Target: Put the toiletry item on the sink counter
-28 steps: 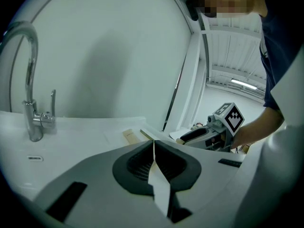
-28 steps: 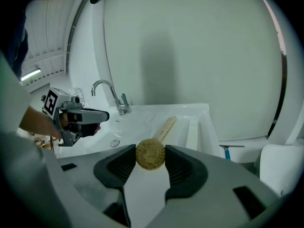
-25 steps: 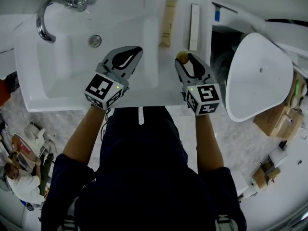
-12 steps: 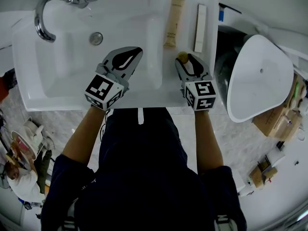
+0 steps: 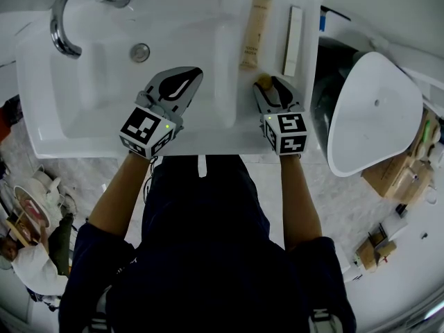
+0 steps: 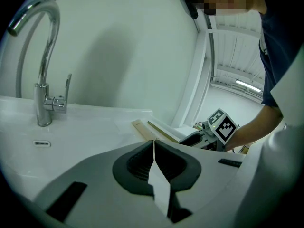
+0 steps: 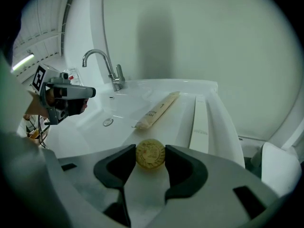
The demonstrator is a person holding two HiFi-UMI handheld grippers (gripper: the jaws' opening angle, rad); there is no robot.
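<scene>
A small round yellowish soap sits pinched between the tips of my right gripper, which is shut on it. In the head view that soap shows at the gripper's tip, over the right-hand ledge of the white sink counter. My left gripper hovers over the basin with its jaws shut and nothing between them; the left gripper view shows the same shut, empty tips.
On the counter ledge lie a beige tube and a flat white box, just beyond the soap. A chrome tap and a drain mark the basin. A white toilet lid stands to the right.
My right gripper has shifted slightly with the soap still held. The view has drifted, so the sink sits a little further right. The left gripper keeps its place.
</scene>
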